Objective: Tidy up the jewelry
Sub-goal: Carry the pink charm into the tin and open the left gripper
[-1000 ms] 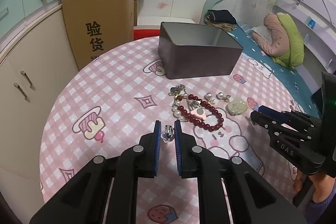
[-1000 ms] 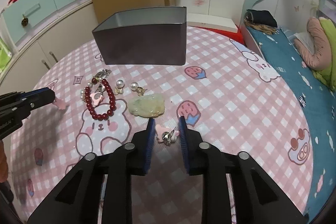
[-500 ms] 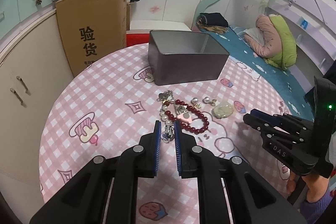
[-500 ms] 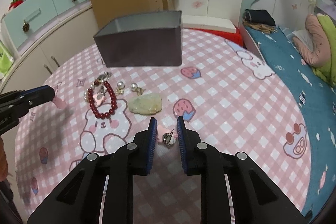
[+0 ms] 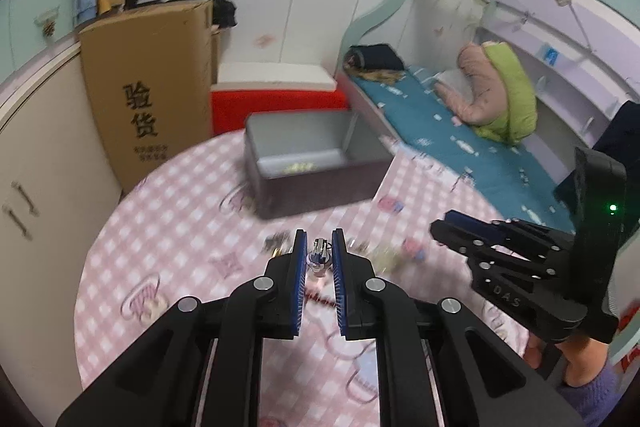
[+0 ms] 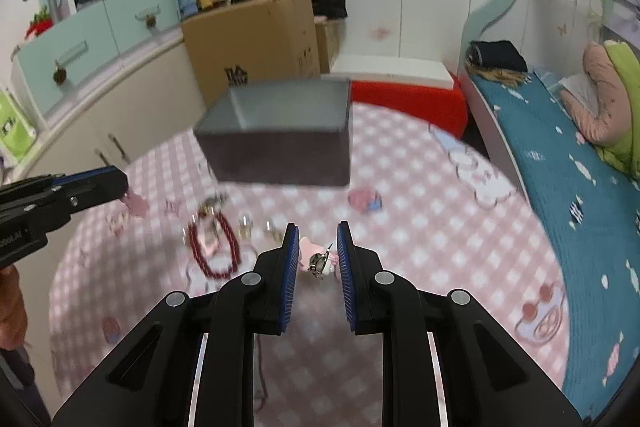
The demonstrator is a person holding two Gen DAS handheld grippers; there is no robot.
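Note:
My left gripper (image 5: 319,253) is shut on a small silver earring (image 5: 318,255) and holds it high above the pink checked table (image 5: 176,227). My right gripper (image 6: 318,247) is shut on a pink-and-silver hair clip (image 6: 318,259), also lifted off the table. It shows from the side in the left wrist view (image 5: 460,223). The grey metal box (image 5: 308,163) stands open at the table's far side, with a small yellowish item inside. A red bead bracelet (image 6: 214,247) and pearl earrings (image 6: 246,223) lie on the table, blurred.
A cardboard box (image 5: 148,87) leans against the cabinet behind the table. A red-and-white bench (image 5: 276,95) stands behind the grey box. A bed (image 5: 460,131) with a green and pink pillow runs along the right.
Both grippers have risen from the table with their pieces and tilted toward the grey box. The box's inside now shows in the left wrist view.

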